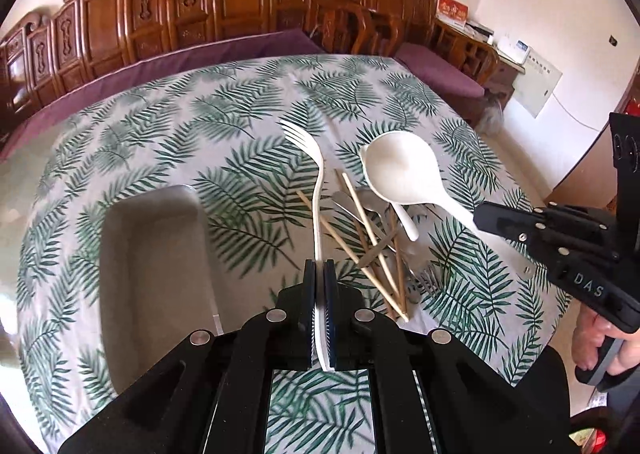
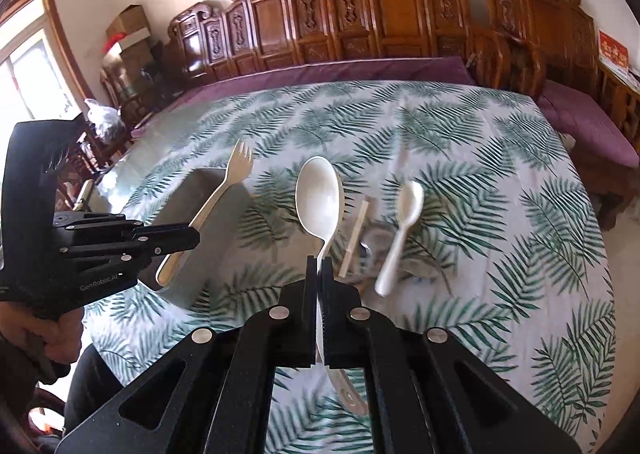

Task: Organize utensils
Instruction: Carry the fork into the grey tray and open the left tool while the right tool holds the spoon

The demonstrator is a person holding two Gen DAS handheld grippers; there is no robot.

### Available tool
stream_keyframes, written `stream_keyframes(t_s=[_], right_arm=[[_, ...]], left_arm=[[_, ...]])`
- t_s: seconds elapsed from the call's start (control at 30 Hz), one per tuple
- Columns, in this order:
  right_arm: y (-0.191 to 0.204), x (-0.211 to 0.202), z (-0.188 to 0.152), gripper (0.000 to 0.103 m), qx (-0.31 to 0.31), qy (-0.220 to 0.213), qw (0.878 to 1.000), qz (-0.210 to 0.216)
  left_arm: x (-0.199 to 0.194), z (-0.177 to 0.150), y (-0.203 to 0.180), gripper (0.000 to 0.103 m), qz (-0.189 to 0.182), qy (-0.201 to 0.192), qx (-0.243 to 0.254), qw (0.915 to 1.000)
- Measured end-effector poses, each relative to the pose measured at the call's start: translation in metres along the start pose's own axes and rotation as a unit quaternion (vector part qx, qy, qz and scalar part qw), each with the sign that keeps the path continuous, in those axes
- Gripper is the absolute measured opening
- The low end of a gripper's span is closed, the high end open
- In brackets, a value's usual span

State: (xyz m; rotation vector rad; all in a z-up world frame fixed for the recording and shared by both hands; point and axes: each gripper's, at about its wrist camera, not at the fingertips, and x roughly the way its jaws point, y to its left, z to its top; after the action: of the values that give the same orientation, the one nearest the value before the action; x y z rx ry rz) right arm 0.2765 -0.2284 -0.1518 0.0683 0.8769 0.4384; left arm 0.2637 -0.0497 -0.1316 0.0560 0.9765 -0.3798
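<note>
My left gripper [image 1: 319, 268] is shut on the handle of a white plastic fork [image 1: 310, 149], held above the table; it shows at left in the right wrist view [image 2: 192, 236] with the fork [image 2: 224, 185] over a clear tray [image 2: 208, 230]. My right gripper [image 2: 319, 264] is shut on the handle of a large white spoon [image 2: 320, 197], held in the air; it shows at right in the left wrist view [image 1: 486, 219] with the spoon [image 1: 400, 167]. A pile of wooden chopsticks [image 1: 360, 242], metal utensils [image 1: 372, 205] and a small white spoon [image 2: 400, 230] lies on the table.
The clear tray [image 1: 152, 274] sits left of the pile on the leaf-print tablecloth [image 1: 180, 133]. A carved wooden bench with purple cushions [image 2: 340, 69] runs behind the table. The table's right edge [image 1: 560, 294] is close to my right hand.
</note>
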Motion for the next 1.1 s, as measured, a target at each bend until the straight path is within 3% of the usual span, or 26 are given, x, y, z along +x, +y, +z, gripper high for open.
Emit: stream_keyframes(t_s=[0.33,0.67,1.1], right_arm=[[0.048,0.010,0.011,0.003,-0.024,0.007,0.999,0.022],[0.079,0.037,0.016,0.003,-0.037,0.026,0.998,0.035],[0.104,0.071,0.025,0.002,-0.055,0.050,0.997,0.036]], left_arm=[[-0.013,-0.017,0.046,0.003,0.013,0.005,-0.023,0.9996],[0.016,-0.037,0.096,0.003,0.035,0.039,-0.059,0.9969],[0.050,-0.041,0.132,0.004,0.055,0.069,-0.085,0.9925]])
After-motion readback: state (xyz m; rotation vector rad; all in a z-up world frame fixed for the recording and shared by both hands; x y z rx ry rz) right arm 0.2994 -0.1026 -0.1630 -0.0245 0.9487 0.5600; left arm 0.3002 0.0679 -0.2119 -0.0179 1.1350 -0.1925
